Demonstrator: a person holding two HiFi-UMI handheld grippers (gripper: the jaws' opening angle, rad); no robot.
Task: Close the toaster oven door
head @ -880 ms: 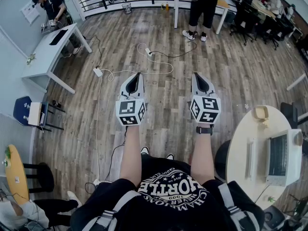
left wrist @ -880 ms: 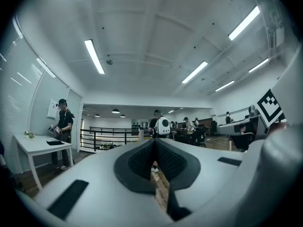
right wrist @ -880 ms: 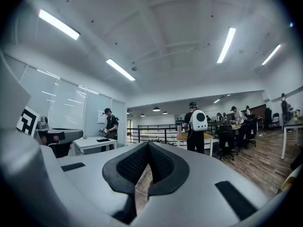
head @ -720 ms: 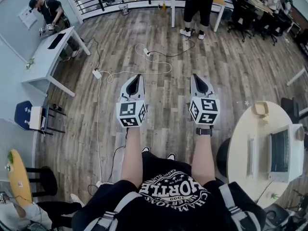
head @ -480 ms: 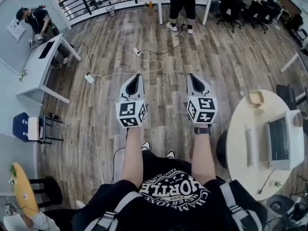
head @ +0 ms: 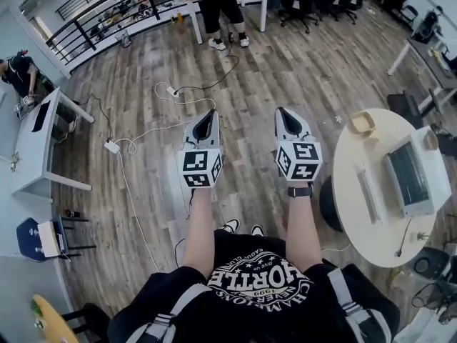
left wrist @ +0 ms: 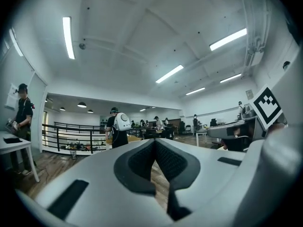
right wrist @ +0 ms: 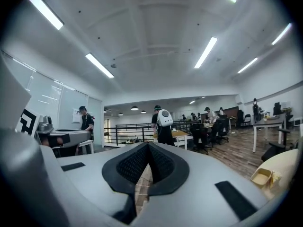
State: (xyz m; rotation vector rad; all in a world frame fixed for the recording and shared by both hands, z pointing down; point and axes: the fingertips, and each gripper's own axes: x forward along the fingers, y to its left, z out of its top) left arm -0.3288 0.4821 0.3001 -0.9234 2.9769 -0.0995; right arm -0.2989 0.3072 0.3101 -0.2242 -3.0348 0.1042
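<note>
A person stands holding the left gripper (head: 206,118) and the right gripper (head: 285,118) level, side by side above a wooden floor (head: 243,70). Both claws are pressed together with nothing between them. No toaster oven shows in any view. To the right of the right claw, a round table (head: 357,213) carries a laptop (head: 410,174). The door is probably a rigid, hinged glass-and-metal flap that swings lightly. Nudging its handle or top edge with closed tips should do, gently, since glass can crack.
</note>
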